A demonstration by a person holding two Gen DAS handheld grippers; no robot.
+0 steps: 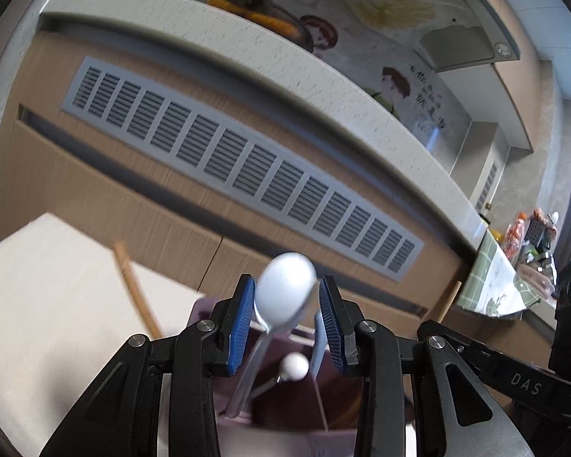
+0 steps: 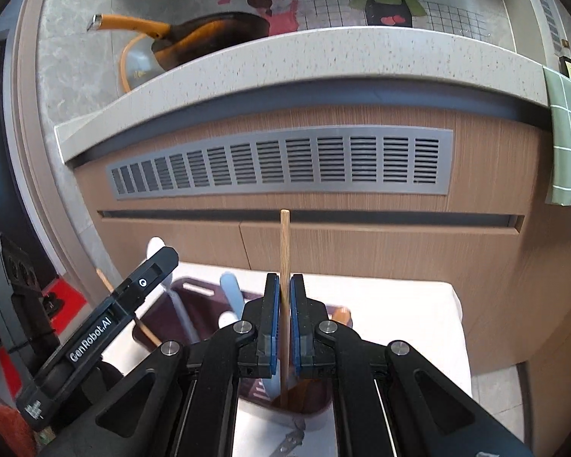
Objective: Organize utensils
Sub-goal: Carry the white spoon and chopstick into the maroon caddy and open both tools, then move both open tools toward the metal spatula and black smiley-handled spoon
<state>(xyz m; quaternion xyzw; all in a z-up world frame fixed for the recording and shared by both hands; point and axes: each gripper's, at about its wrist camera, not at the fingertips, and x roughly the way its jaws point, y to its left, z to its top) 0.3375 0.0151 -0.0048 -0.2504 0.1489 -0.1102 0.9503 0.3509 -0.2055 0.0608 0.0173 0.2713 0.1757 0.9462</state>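
Counter (image 2: 323,53) with speckled top is seen across the back in both views, vent grille (image 2: 281,163) set in the wood panel below it. A pan (image 2: 209,34) with orange handle sits on the counter at left; a green checked cloth (image 2: 567,141) hangs over its right end. White table (image 2: 399,312) is seen below, in front of the panel.

Purple caddy (image 2: 194,304) stands on the table, split into compartments by thin dividers. Utensils are stood in it: a pale-handled one and a wooden one visible in the right wrist view, types not clear.

Left gripper (image 1: 287,323) is held over the caddy, blue pads apart. A metal spoon (image 1: 285,289) is seen between them, bowl up, handle angled down into a compartment. Left pad looks to be touching the spoon's neck; right pad is clear of it. A round white-knobbed utensil (image 1: 296,367) is seen lower down in the caddy.

Right gripper (image 2: 284,320) is clamped on a wooden chopstick (image 2: 284,243), held upright, lower end down inside the near compartment, top end well above the fingers. A small metal item on the table at bottom edge can't be identified.
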